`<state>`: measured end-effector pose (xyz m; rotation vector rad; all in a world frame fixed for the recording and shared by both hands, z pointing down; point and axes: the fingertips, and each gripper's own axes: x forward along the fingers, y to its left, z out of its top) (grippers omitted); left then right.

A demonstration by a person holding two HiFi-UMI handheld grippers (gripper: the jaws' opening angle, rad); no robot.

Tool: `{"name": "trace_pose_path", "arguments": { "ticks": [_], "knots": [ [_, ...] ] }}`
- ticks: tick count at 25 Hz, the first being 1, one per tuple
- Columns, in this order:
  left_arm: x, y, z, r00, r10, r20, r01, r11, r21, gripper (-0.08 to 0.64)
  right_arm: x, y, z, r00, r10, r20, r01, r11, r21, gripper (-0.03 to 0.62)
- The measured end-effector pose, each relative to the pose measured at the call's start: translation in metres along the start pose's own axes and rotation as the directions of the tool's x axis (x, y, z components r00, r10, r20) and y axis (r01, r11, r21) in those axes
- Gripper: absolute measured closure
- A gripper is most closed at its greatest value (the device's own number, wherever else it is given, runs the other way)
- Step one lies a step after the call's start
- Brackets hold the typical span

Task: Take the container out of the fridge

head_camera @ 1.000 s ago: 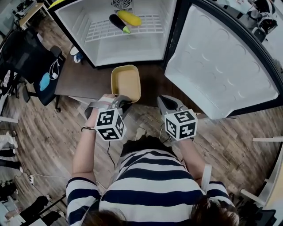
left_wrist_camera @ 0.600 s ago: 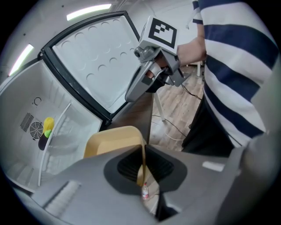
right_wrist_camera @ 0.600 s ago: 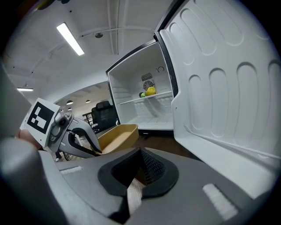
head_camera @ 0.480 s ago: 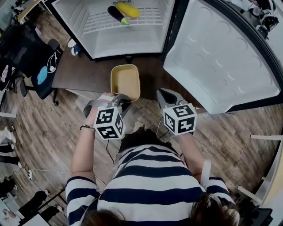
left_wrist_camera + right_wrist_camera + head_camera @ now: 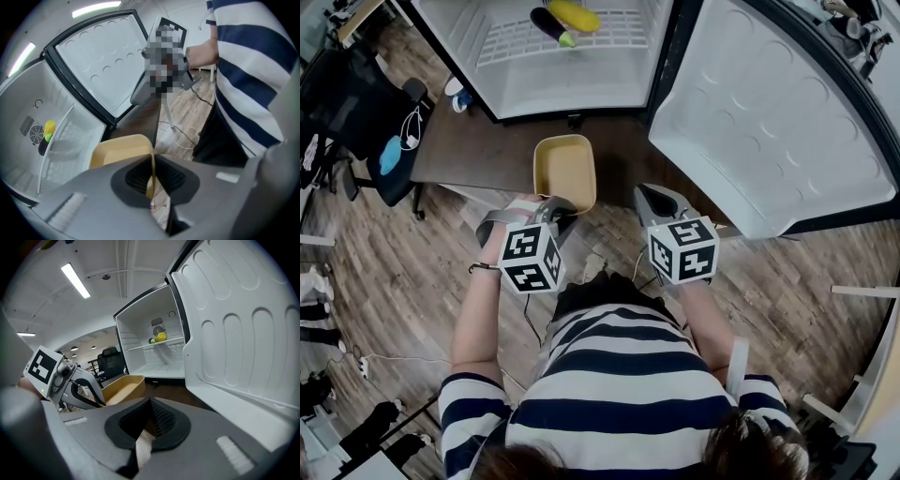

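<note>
The container (image 5: 565, 173), a shallow tan rectangular tub, is outside the fridge (image 5: 572, 89), held level over a dark tabletop (image 5: 478, 159). My left gripper (image 5: 558, 208) is shut on the near rim of the container (image 5: 119, 147); the thin wall runs between the jaws of the left gripper (image 5: 151, 178). To its right, my right gripper (image 5: 649, 194) hangs apart from the tub with nothing in it. In the right gripper view the jaws of the right gripper (image 5: 150, 420) meet, and the container (image 5: 123, 385) and left gripper (image 5: 86, 392) show at the left.
The fridge stands open, its white door (image 5: 769, 122) swung out to the right. On its wire shelf lie a dark eggplant (image 5: 548, 25) and a yellow vegetable (image 5: 574, 14). A black office chair (image 5: 356, 103) stands at the left on the wooden floor.
The fridge has slid a little toward the top of the head view, so both grippers and the held container have drawn slightly back from it. The grip has not changed.
</note>
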<state>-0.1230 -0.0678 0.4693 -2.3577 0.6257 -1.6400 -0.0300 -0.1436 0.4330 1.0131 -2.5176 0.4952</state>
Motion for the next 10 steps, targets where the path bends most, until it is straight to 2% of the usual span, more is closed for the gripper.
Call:
{"name": "trace_pose_path", "arguments": {
  "ticks": [10],
  "knots": [
    [-0.0040, -0.0008, -0.0052, 1.000, 0.000, -0.001, 0.000, 1.000, -0.002, 0.560, 0.0001, 0.0026, -0.0012, 1.000, -0.003, -0.001, 0.003, 1.000, -0.003, 0.598]
  ]
}}
